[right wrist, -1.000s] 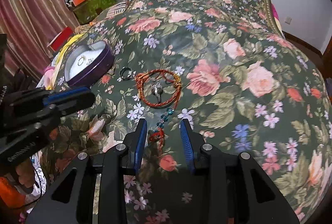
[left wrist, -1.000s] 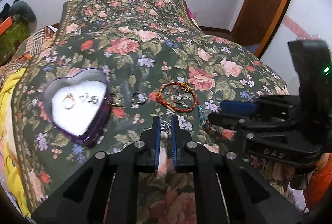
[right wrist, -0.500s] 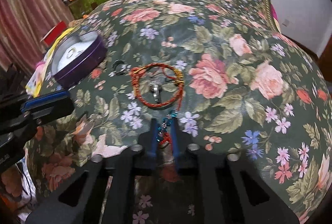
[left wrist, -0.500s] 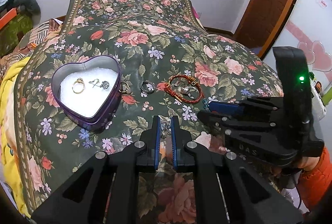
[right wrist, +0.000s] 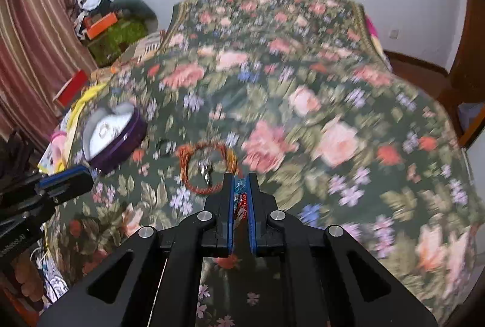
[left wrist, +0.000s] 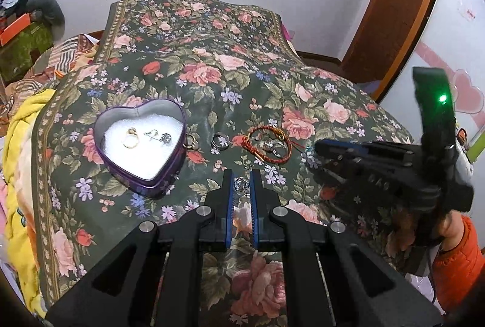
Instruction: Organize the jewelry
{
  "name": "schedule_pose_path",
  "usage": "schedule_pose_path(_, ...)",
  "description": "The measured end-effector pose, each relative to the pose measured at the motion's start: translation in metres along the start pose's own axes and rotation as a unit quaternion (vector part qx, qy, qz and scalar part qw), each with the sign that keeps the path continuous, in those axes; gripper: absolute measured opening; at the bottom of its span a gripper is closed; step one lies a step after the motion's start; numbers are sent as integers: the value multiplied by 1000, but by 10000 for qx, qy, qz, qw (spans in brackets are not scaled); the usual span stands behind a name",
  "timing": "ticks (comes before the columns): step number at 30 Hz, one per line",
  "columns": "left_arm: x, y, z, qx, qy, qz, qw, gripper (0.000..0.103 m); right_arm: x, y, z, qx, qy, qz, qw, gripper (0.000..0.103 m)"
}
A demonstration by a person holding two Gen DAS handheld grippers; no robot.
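A purple heart-shaped tin [left wrist: 142, 142] with white lining holds a gold ring [left wrist: 131, 138] and a silver piece [left wrist: 160, 136]. It also shows in the right wrist view [right wrist: 112, 142]. My left gripper [left wrist: 241, 183] is shut on a small silver jewel [left wrist: 241, 184] just right of the tin. My right gripper [right wrist: 241, 187] is shut on a blue and red beaded piece [right wrist: 241, 195] and holds it above the bedspread. A red cord bracelet [left wrist: 269, 142] with silver pieces inside it, a dark ring [left wrist: 219, 141] and a gold ring [left wrist: 191, 142] lie on the bed.
Everything lies on a bed with a floral bedspread [left wrist: 212, 75]. A yellow blanket [left wrist: 21, 145] hangs at its left edge. A wooden door [left wrist: 394, 8] stands at the right. Clutter and boxes [right wrist: 112, 24] sit by the curtain at the left.
My right gripper has shut on the beaded piece and lifted it off the bedspread. My left gripper has risen and pulled back with the silver jewel still in it.
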State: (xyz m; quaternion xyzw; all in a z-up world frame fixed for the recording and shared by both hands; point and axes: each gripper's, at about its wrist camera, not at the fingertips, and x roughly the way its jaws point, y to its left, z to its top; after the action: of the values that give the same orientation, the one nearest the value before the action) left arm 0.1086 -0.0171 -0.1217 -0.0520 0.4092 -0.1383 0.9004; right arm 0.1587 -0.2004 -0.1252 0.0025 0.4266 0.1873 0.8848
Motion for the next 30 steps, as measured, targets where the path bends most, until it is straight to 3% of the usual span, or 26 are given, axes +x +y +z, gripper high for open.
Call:
schedule_pose_path(16,-37,10,15,-84,-485,202,9986,8,-55,24,42,-288,-915,186,9952,7)
schedule_pose_path(30,-67,31,27,-174,-913,536,9942,8,-62,65,70,-581,-1276,620,9882,7)
